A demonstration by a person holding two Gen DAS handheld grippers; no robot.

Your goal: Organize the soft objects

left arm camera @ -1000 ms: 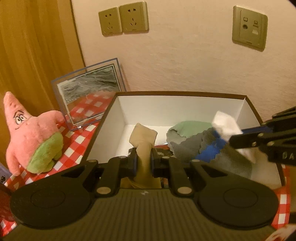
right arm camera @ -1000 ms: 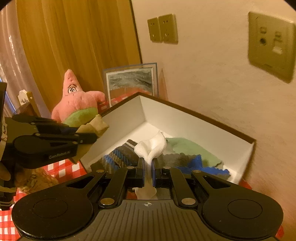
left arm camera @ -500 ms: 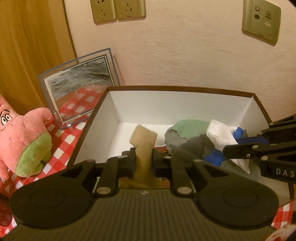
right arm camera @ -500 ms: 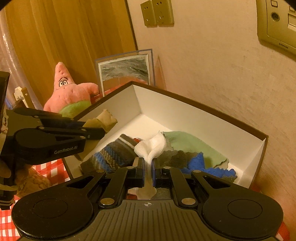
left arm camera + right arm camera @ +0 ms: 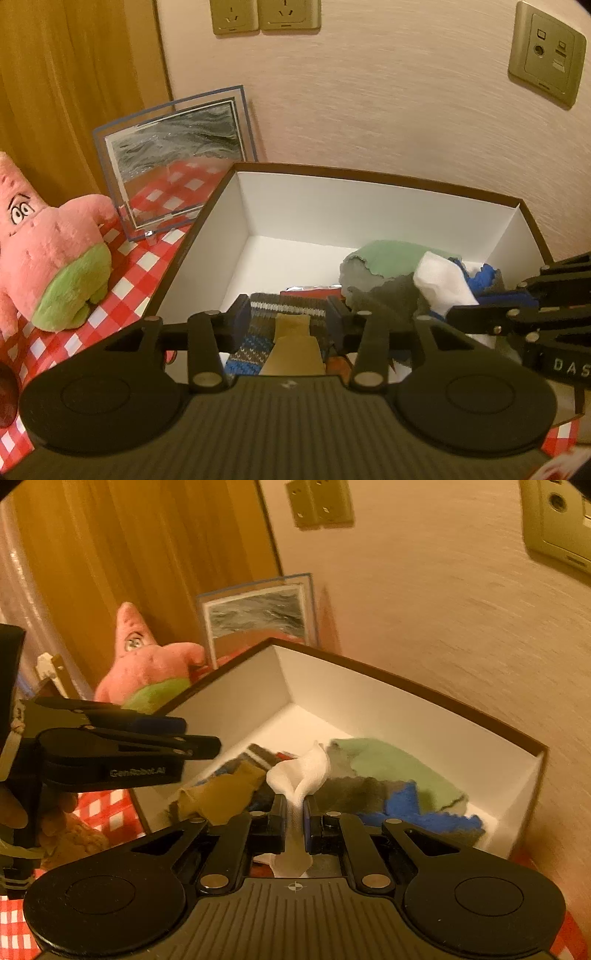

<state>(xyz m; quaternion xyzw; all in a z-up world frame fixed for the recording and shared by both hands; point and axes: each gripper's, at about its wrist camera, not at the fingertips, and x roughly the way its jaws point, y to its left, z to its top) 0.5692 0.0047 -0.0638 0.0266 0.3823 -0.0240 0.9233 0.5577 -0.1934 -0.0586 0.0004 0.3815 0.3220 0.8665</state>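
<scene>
A white box with a brown rim (image 5: 369,177) (image 5: 406,686) holds soft items: a green cloth (image 5: 388,254) (image 5: 391,760), a grey cloth (image 5: 384,295), a blue cloth (image 5: 406,797) and a striped knit sock (image 5: 255,339). My left gripper (image 5: 288,321) (image 5: 199,738) is open over the box's near left part; a tan sock (image 5: 291,347) (image 5: 225,794) lies loose below it on the pile. My right gripper (image 5: 294,808) (image 5: 480,310) is shut on a white sock (image 5: 299,775) (image 5: 443,284) above the cloths.
A pink star plush (image 5: 55,251) (image 5: 151,672) sits left of the box on the red checked tablecloth (image 5: 147,254). A framed picture (image 5: 177,155) (image 5: 258,613) leans on the wall behind. Wall sockets (image 5: 266,14) are above. A curtain (image 5: 74,92) hangs at left.
My left gripper has opened and let go of the tan sock, which has dropped onto the pile in the box. My right gripper still holds the white sock, a little lower.
</scene>
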